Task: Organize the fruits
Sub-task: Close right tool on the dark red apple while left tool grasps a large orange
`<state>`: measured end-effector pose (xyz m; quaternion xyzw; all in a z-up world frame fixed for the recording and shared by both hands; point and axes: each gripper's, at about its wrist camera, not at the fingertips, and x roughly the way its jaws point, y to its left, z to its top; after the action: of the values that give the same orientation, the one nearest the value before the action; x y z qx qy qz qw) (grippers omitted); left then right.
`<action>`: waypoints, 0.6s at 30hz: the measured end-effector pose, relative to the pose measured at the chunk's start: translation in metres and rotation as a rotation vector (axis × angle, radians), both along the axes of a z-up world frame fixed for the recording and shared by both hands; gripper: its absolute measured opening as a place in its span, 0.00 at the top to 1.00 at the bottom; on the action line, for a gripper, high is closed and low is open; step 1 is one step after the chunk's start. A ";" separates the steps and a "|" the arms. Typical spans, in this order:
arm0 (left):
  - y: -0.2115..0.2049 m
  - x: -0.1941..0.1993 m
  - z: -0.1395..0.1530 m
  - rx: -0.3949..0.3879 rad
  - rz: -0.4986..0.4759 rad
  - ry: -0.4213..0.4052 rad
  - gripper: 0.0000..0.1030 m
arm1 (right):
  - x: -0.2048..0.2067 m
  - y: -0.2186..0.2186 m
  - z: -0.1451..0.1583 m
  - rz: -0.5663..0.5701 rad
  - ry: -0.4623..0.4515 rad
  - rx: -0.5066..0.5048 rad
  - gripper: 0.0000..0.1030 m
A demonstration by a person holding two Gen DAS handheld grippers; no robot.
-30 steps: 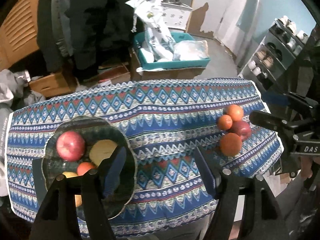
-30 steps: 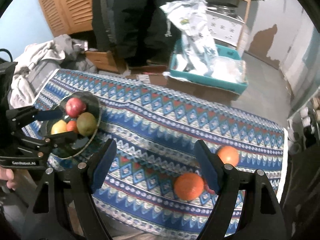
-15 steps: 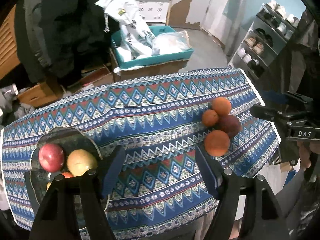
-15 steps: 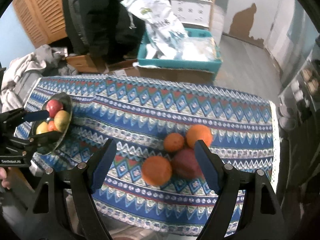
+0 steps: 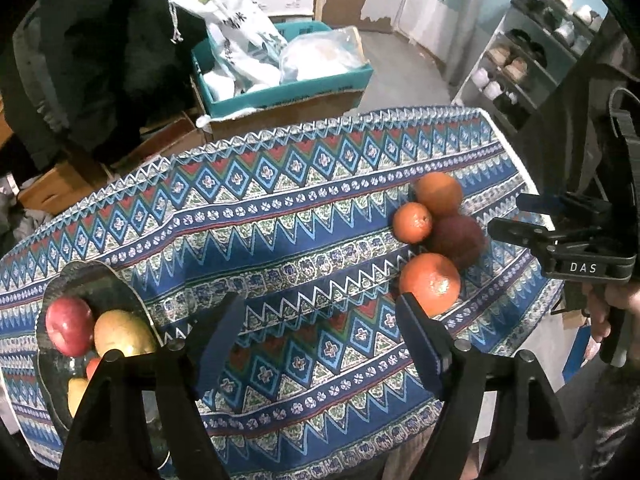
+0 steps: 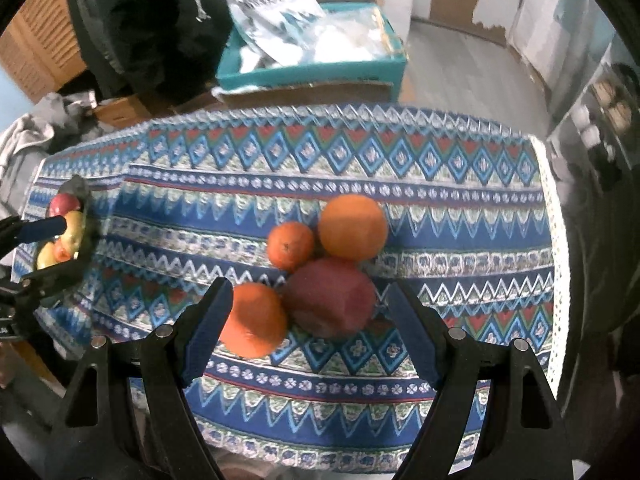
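We see the bench (image 5: 280, 216) w/ a patterned blue cloth, both tools hanging above it. Left hand-held gripper (image 5: 320, 340) is spread and widening, nothing btwn its blue pads (image 5: 420, 344), only cloth under the gap. Right hand-held gripper (image 6: 308, 332) is released too, jaws apart, not pressing on anything; in its view the dark red fruit (image 6: 330, 298) sits btwn the fingers, w/ the near orange (image 6: 252, 320) just by the left pad.

Fruit cluster at the bench's right part: near orange, dark red fruit, small orange (image 6: 290, 246) and big orange (image 6: 354, 232), all touching or nearly so. The small and big oranges crowd the red fruit from behind, the near orange from the side.

At the left end we see a glass bowl (image 5: 92, 284) holding a red apple (image 5: 68, 330), a yellowish apple (image 5: 122, 334) and a couple more pieces, partly hidden by the left tool's finger.

Beyond the bench: teal crate (image 5: 288, 88) w/ plastic bags on a cardboard box, dark clothing at left, shelves (image 5: 532, 60) w/ shoes at right. A person's hand (image 5: 612, 312) grips the right tool's handle.
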<state>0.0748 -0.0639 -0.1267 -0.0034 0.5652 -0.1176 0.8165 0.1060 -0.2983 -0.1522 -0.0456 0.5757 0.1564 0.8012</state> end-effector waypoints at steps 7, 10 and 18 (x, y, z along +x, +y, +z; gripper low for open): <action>-0.011 0.011 -0.024 0.012 -0.015 0.037 0.23 | 0.008 -0.005 -0.031 -0.021 0.063 -0.014 0.22; -0.017 0.017 -0.035 0.029 -0.028 0.044 0.23 | 0.011 -0.005 -0.045 -0.031 0.088 -0.006 0.22; -0.026 0.032 -0.058 0.038 -0.047 0.056 0.23 | 0.020 -0.012 -0.075 -0.073 0.152 0.034 0.21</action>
<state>0.1064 -0.0898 -0.1844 0.0218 0.5898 -0.1258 0.7974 0.1258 -0.3106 -0.2268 0.0011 0.6333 0.1401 0.7611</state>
